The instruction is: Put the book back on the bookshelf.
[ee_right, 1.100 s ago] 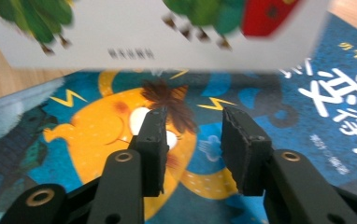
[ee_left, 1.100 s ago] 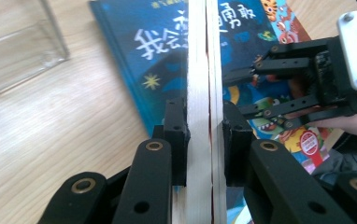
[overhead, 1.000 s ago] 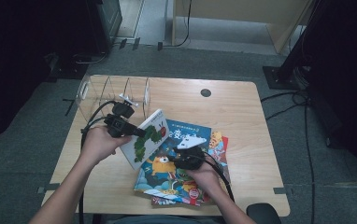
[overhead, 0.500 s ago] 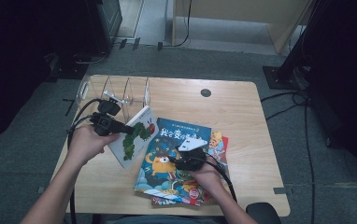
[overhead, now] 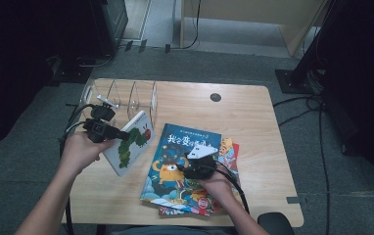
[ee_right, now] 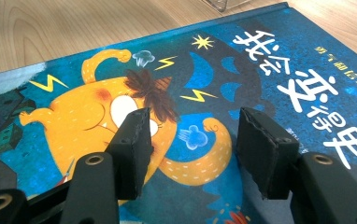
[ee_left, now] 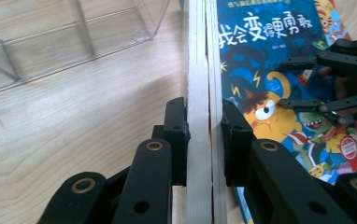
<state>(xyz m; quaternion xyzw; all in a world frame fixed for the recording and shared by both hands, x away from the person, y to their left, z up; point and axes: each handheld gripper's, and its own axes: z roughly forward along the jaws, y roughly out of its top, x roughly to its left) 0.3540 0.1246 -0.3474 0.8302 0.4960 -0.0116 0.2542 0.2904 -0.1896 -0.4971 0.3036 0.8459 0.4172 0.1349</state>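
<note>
Near left of table [overhead: 253, 112], left gripper [overhead: 119, 134] clamping white book [overhead: 131, 142] by its edge, lifting it tilted beside clear rack [overhead: 121, 98]. Looking stiff, light, thick boards; gripping mid-edge seems best, glossy cover may slip. Near right, right gripper [ee_right: 190, 140] hovering over blue book [overhead: 185, 161] on stack, jaws just been opening, nothing between them.
</note>
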